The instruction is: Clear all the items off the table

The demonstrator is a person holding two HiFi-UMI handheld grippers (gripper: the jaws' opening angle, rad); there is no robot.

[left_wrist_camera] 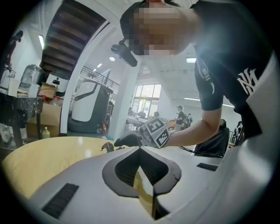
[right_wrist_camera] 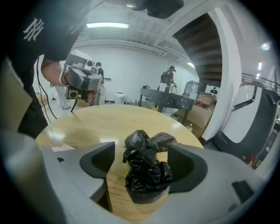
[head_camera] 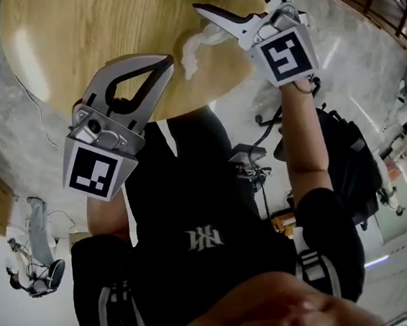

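Black bag (right_wrist_camera: 146,170), white scrap (head_camera: 195,47) on table (head_camera: 68,42)

Only readable mark was a white interlocked NY monogram (head_camera: 203,238) on the chest of the person's black shirt (head_camera: 190,174), seen in the head view and again in both gripper views. The left marker cube (head_camera: 92,172) and the right marker cube (head_camera: 287,54) carried black-and-white square code patterns, not letters or digits. Print on an orange item (head_camera: 285,222) on the floor by the person's arm was too small to make out, same for anything in the background
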